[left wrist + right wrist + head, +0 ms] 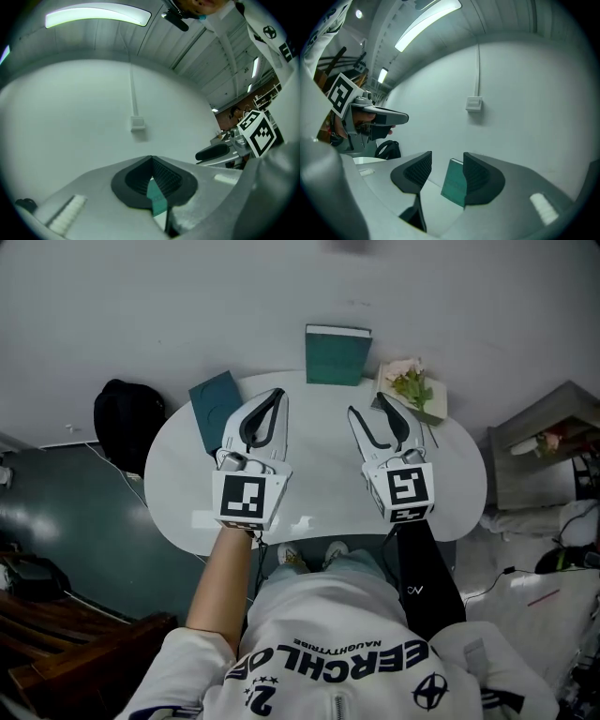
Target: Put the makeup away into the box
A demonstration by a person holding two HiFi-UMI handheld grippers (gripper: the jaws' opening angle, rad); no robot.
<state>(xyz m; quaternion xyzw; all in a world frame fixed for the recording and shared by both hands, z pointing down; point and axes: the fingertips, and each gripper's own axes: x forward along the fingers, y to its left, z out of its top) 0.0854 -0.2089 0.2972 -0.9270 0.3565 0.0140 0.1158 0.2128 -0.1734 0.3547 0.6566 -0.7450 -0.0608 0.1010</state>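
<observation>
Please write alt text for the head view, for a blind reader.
Seen from above, a person holds two empty grippers over a white table: left gripper shut, right gripper open. Near the far edge are an upright teal box, a flat teal piece to its left and flowers to its right.

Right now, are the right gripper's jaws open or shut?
Open. The right gripper has its jaws standing apart, nothing gripped between them.

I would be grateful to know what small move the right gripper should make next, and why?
Probably ease the open right gripper forward to the flower-printed pack at the white oval table's far right. It holds nothing, and that pack lies just ahead, beside the upright teal box. Whether it is the makeup I cannot tell.
</observation>
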